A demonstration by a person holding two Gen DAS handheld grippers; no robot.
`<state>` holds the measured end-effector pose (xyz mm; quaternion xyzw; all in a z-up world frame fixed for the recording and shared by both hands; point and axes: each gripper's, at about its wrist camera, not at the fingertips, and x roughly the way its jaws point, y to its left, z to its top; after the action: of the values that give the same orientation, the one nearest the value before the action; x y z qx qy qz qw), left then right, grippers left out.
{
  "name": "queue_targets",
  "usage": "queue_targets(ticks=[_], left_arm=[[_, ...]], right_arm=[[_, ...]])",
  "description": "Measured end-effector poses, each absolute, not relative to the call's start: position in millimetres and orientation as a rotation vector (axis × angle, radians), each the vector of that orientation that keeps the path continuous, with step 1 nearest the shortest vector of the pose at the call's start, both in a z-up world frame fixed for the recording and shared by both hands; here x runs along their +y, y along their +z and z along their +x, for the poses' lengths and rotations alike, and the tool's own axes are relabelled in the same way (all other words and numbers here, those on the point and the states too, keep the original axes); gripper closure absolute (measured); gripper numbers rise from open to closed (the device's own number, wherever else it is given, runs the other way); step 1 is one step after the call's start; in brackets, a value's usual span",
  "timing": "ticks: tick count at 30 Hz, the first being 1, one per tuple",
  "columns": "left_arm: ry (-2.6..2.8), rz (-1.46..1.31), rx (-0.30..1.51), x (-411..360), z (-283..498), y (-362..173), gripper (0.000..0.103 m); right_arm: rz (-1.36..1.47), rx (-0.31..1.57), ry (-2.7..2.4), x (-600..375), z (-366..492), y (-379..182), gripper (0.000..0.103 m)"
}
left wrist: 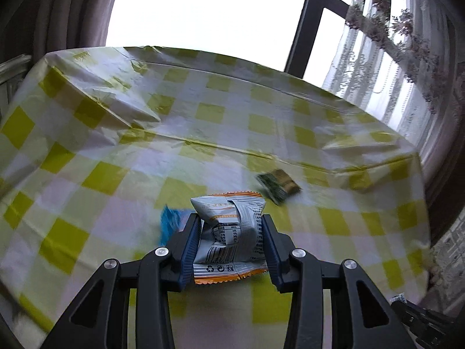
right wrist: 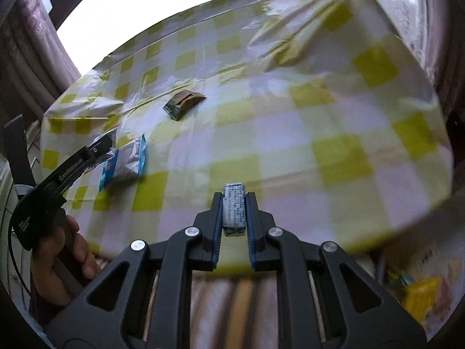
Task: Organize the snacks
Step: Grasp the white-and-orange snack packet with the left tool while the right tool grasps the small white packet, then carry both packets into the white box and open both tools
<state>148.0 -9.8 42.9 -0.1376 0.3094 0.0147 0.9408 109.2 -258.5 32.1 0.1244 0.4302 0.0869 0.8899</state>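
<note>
My left gripper (left wrist: 231, 218) is shut on a white and orange snack packet (left wrist: 231, 232), held above the checked tablecloth (left wrist: 145, 174). A blue packet (left wrist: 168, 225) lies just left of it, partly hidden by the left finger. A green and brown snack bar (left wrist: 279, 186) lies on the cloth ahead to the right. My right gripper (right wrist: 234, 196) is shut on a small white candy packet with blue print (right wrist: 233, 212) near the table's front edge. In the right wrist view the left gripper (right wrist: 100, 145) hovers over the blue and silver packet (right wrist: 125, 163); the snack bar (right wrist: 183, 103) lies farther back.
The yellow-and-white checked cloth (right wrist: 319, 116) covers a table with raised folds at the far corners. A window and curtains (left wrist: 392, 58) stand behind it. A yellow box (right wrist: 421, 293) sits below the table edge at the lower right. A hand (right wrist: 58, 253) holds the left gripper.
</note>
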Motion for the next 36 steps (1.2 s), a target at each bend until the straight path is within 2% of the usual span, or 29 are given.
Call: queue_targets(ticks=[8,19,36], left_arm=[[-0.100,-0.312,0.674,-52.8,105.5,49.4,0.061],[-0.440,-0.219,0.764,-179.4,75.8,60.6,0.061],[-0.737,-0.034,0.866,-306.6,41.6,57.9,0.060]], right_arm=[[0.283,0.880,0.120,-306.7,56.8,40.1,0.085],[0.355,0.840,-0.013,-383.4,-6.9,44.9,0.085],[0.569,0.812,-0.170,-493.3,-44.9,9.6,0.085]])
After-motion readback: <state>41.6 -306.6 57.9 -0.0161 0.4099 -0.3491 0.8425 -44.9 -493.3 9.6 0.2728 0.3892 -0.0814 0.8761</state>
